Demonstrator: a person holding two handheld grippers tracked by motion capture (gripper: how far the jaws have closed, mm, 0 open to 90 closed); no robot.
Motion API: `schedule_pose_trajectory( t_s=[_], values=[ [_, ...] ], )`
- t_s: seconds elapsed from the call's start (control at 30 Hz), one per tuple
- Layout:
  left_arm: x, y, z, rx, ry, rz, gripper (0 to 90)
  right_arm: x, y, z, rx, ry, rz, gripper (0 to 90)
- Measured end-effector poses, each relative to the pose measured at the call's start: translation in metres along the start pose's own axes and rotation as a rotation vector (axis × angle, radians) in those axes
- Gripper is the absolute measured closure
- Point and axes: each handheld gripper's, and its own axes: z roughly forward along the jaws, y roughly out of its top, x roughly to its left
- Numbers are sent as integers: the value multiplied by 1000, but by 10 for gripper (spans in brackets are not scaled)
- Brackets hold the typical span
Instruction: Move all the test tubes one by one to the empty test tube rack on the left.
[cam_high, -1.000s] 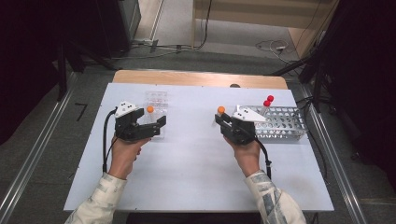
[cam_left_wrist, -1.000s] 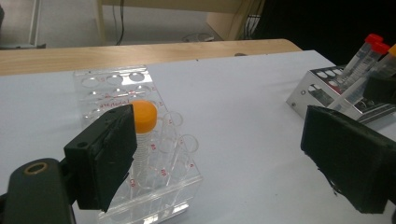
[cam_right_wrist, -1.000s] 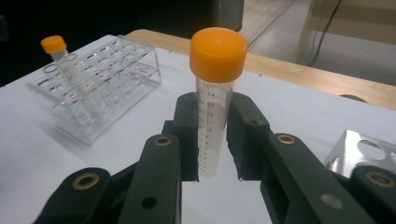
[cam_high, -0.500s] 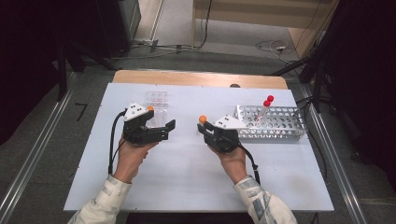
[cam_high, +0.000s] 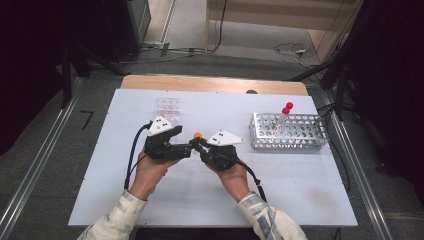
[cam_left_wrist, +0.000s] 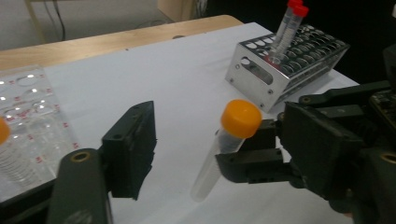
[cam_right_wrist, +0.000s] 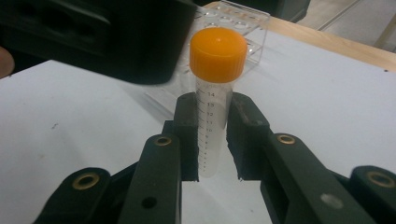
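1. Tube (cam_right_wrist: 212, 126) with orange cap (cam_right_wrist: 218, 53) sits clamped between the pads of the right gripper (cam_high: 201, 145), over the white table (cam_high: 300, 190) at centre; cap end points toward the left gripper (cam_high: 186, 148)
2. Left gripper jaws have just been closing, not yet pressing: in the left gripper view the tube (cam_left_wrist: 219, 154) stands at about 3 o'clock of the near pad (cam_left_wrist: 133, 149), apart from it. Fingers released, nothing grasped
3. Risk: the left jaws land on the cap rather than the body; a slanted bite could twist the cap loose or lever the tube out of the right grip
4. Risk: right gripper lets go before the left grip is firm; tube drops, rolls on the table
5. Risk: the two grippers collide, being almost nose to nose
6. Metal rack (cam_high: 289, 131) at 2 o'clock holds two red-capped tubes (cam_high: 284, 116); clear tray (cam_high: 167, 106) at 11 o'clock. Both well apart, no hazard judged
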Motion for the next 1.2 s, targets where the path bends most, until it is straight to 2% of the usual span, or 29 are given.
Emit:
schedule_pose_trajectory(
  t_s=[0.03, 0.07, 0.13, 0.3, 0.43, 0.6, 0.73, 0.83, 0.97, 1.2],
  values=[
    [-1, -1, 1, -2, -13, 12, 344, 1, 0, 1, 0, 4, -4, 718],
    [-2, -2, 1, -1, -8, 23, 385, 4, 1, 2, 1, 10, -4, 718],
    [-2, -2, 1, 2, -23, 25, 466, 6, 2, 3, 1, 16, -9, 718],
    [-3, -3, 2, 5, -19, 37, 577, 10, 4, 3, -3, 26, -15, 718],
    [-2, -4, 3, 10, -27, 31, 678, 10, 4, 3, -1, 27, -12, 718],
    [-1, -4, 2, 13, -29, 31, 690, 9, 4, 2, 1, 32, -13, 709],
    [2, -3, 0, 13, -29, 23, 693, 7, 4, 0, 3, 55, -7, 553],
    [7, 1, -7, 5, -19, 8, 693, 3, 4, -2, 28, 64, 11, 449],
    [18, 7, -20, -14, 2, -24, 693, -6, 1, -10, 35, 63, 25, 404],
    [34, 16, -41, -56, 32, -68, 694, -15, -6, -21, 39, 56, 40, 388]
  ],
)
